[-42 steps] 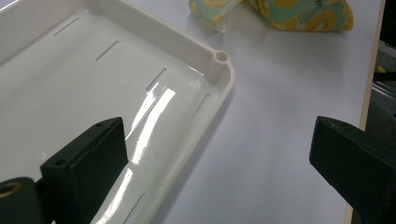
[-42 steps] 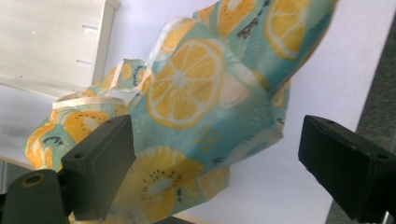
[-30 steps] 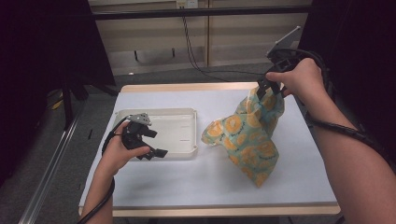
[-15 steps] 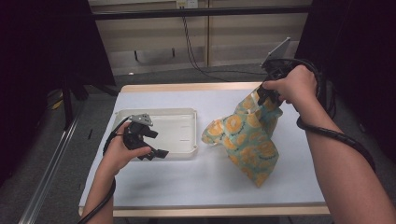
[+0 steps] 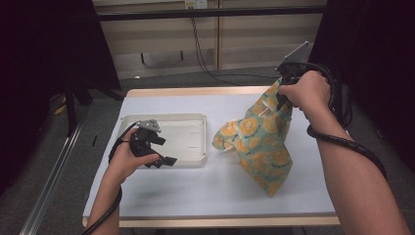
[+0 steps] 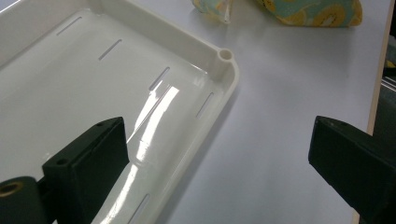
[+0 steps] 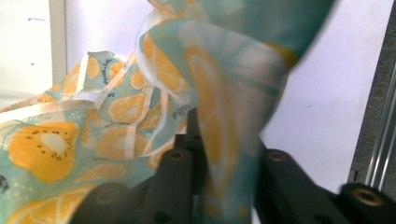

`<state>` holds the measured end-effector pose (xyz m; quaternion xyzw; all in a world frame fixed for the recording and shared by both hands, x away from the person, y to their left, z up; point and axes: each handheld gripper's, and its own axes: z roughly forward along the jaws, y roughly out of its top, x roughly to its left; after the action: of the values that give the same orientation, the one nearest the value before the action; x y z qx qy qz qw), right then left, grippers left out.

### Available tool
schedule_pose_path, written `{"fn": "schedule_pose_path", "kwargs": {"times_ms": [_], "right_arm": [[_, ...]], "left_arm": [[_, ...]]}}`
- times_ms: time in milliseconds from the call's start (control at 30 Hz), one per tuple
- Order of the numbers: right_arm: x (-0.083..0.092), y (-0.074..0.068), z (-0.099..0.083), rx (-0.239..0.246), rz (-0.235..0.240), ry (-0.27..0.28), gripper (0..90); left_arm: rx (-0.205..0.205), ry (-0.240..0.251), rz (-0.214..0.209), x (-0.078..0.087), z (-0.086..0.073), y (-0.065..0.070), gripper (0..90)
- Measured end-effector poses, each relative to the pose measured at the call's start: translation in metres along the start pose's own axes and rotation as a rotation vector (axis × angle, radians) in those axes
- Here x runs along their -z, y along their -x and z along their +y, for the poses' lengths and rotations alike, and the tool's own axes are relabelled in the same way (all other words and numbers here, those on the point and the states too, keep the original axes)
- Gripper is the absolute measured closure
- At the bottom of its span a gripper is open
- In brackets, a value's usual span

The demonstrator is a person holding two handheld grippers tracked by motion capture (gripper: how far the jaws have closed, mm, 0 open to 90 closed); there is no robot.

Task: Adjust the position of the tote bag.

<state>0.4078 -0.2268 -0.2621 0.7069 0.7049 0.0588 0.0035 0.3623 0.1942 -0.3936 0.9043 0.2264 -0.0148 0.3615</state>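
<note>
White tabletop point(image 5: 205, 196) from above: my right claw point(image 5: 283, 100) has just been closing and now pinches the top of the orange-print cloth point(image 5: 259, 147), which hangs below it. My left claw point(image 5: 156, 152) hovers at the white tray point(image 5: 195, 117). Left gripper view: jaws spread, tray point(image 6: 224, 58) straight ahead. Right gripper view: cloth point(image 7: 224, 140) clamped between the jaws.

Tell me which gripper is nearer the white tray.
Left. The left gripper hangs open over the near edge of the white tray. The right gripper is off to the tray's right, jaws just closing on the fruit-print cloth.
</note>
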Motion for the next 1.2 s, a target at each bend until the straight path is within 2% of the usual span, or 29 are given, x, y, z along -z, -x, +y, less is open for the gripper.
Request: {"fn": "schedule_pose_path", "kwargs": {"times_ms": [67,167,233,267,333,400,433,467,500,533,567,600,633,667,700,767,800,833,867,900,933,967,1033,1067,1100,1133,1200], "right_arm": [[0.000,0.002,0.001,0.010,0.007,0.003,89.1],[0.002,0.002,0.003,0.021,0.010,0.001,90.0],[0.004,0.002,0.004,0.039,0.012,0.004,90.0],[0.005,0.002,0.005,0.052,0.008,-0.004,90.0],[0.008,0.001,0.006,0.090,0.024,-0.003,90.0],[0.010,0.000,0.008,0.141,0.036,-0.010,90.0],[0.011,-0.001,0.009,0.179,0.032,-0.025,90.0],[0.011,-0.001,0.009,0.179,0.032,-0.025,90.0],[0.013,-0.002,0.010,0.242,0.018,-0.029,90.0],[0.013,-0.002,0.010,0.242,0.018,-0.029,90.0],[0.013,-0.003,0.011,0.287,0.026,-0.032,90.0],[0.015,-0.005,0.011,0.376,0.017,-0.025,90.0],[0.015,-0.005,0.011,0.376,0.017,-0.025,90.0],[0.015,-0.005,0.011,0.420,0.022,-0.023,90.0],[0.017,-0.006,0.010,0.500,0.003,-0.018,90.0],[0.018,-0.008,0.010,0.593,0.003,-0.015,90.0],[0.018,-0.009,0.009,0.612,0.002,-0.018,90.0],[0.018,-0.009,0.009,0.612,0.002,-0.018,90.0],[0.020,-0.012,0.008,0.677,-0.003,-0.024,90.0],[0.020,-0.012,0.008,0.677,-0.003,-0.024,90.0],[0.021,-0.014,0.008,0.710,-0.006,-0.025,90.0],[0.023,-0.015,0.006,0.795,0.000,-0.019,90.0],[0.024,-0.017,0.006,0.919,-0.003,-0.006,90.0],[0.024,-0.017,0.006,0.919,-0.003,-0.006,90.0],[0.026,-0.018,0.007,1.019,0.000,-0.002,90.0],[0.027,-0.020,0.007,1.070,-0.002,-0.002,90.0],[0.026,-0.022,0.008,1.088,-0.003,-0.010,90.0]], "left_arm": [[-0.001,-0.001,0.001,0.000,0.000,0.000,4.7],[0.001,0.000,0.000,-0.001,0.000,0.000,4.7],[-0.011,-0.020,0.015,0.000,0.000,-0.001,4.8],[0.003,-0.002,0.011,-0.001,-0.001,-0.001,4.8],[0.000,-0.005,0.001,-0.001,-0.001,-0.002,4.8],[0.002,-0.016,0.019,0.001,-0.001,-0.003,4.8],[0.006,-0.006,0.020,0.001,-0.001,-0.002,4.8],[0.006,-0.006,0.020,0.001,-0.001,-0.002,4.8],[0.003,-0.008,0.026,0.001,-0.002,-0.003,4.9],[0.003,-0.008,0.026,0.001,-0.002,-0.003,4.9],[0.006,0.002,0.018,0.001,-0.002,-0.004,4.9],[0.004,0.000,0.017,0.001,-0.002,-0.004,5.0],[0.004,0.000,0.017,0.001,-0.002,-0.004,5.0],[0.000,-0.007,0.010,0.001,-0.002,-0.005,5.0],[0.003,-0.011,0.013,0.001,-0.003,-0.005,5.0],[0.007,-0.014,0.015,0.000,-0.003,-0.005,5.0],[0.006,-0.013,0.015,0.000,-0.003,-0.005,5.0],[0.006,-0.013,0.015,0.000,-0.003,-0.005,5.0],[0.012,-0.009,0.024,-0.001,-0.002,-0.004,5.0],[0.012,-0.012,0.024,0.000,-0.002,-0.004,5.0],[0.011,-0.006,0.024,-0.001,-0.002,-0.004,5.0],[0.003,-0.017,0.027,-0.001,-0.001,-0.003,5.1],[0.003,-0.017,0.035,-0.001,-0.001,-0.003,5.5],[0.004,-0.013,0.038,-0.001,-0.001,-0.003,5.5],[0.007,-0.013,0.037,-0.001,0.000,-0.003,5.5],[0.008,-0.011,0.033,-0.001,0.000,-0.003,5.5],[0.008,-0.008,0.022,-0.001,0.000,-0.004,5.6]]}}
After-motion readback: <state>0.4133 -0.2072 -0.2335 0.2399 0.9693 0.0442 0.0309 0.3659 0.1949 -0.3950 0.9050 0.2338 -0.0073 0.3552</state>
